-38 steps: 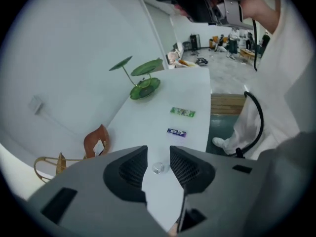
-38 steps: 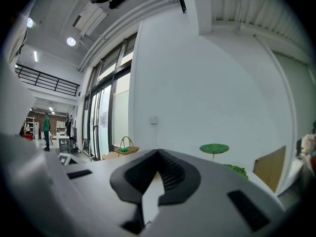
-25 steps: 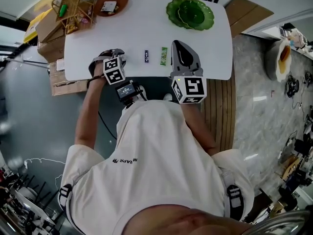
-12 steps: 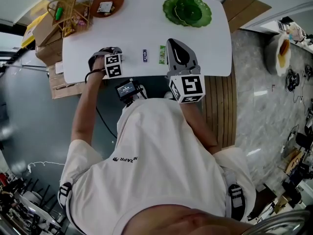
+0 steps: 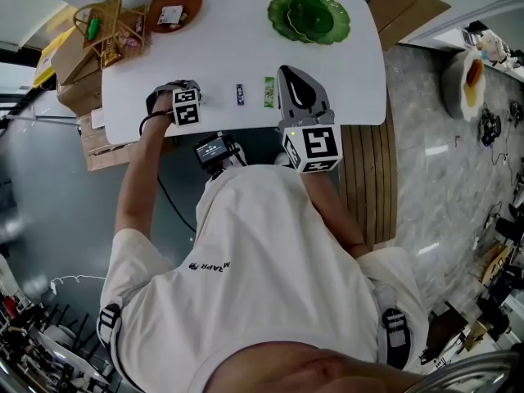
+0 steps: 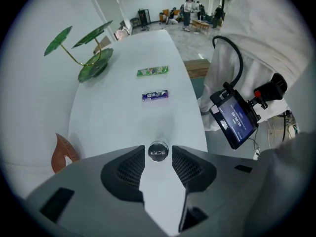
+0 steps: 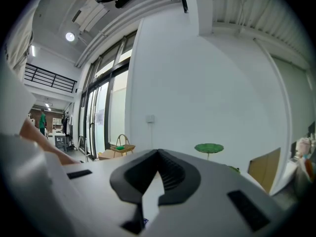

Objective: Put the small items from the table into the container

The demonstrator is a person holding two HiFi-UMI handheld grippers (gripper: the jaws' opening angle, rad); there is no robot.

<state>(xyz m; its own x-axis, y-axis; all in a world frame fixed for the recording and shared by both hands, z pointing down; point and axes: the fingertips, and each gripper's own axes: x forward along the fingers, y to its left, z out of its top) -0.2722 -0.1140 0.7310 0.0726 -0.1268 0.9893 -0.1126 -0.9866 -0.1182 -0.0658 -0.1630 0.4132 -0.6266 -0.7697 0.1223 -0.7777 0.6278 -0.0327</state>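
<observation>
My left gripper [image 6: 158,158] points straight down over the white table [image 5: 237,51], near its front left. Its jaws are open. A small round silver piece [image 6: 158,152] lies on the table between the fingertips, and the pads do not press on it. A blue wrapper [image 6: 155,95] [image 5: 240,93] and a green wrapper [image 6: 152,71] [image 5: 268,92] lie further along the table. My right gripper [image 5: 288,74] [image 7: 158,154] hovers level at the table's front edge beside the green wrapper, shut and with nothing in it. A brown leaf-shaped bowl [image 5: 172,6] holding a white item sits at the far left.
A green lotus-leaf dish [image 5: 309,15] [image 6: 94,68] stands at the far edge of the table. A wicker basket [image 5: 102,27] and cardboard boxes [image 5: 74,64] sit off the table's left end. A small screen [image 6: 236,120] is clipped on the person's chest.
My left gripper has sunk toward the table, turned a little, and now stands around the round silver piece. The right gripper has kept still.
</observation>
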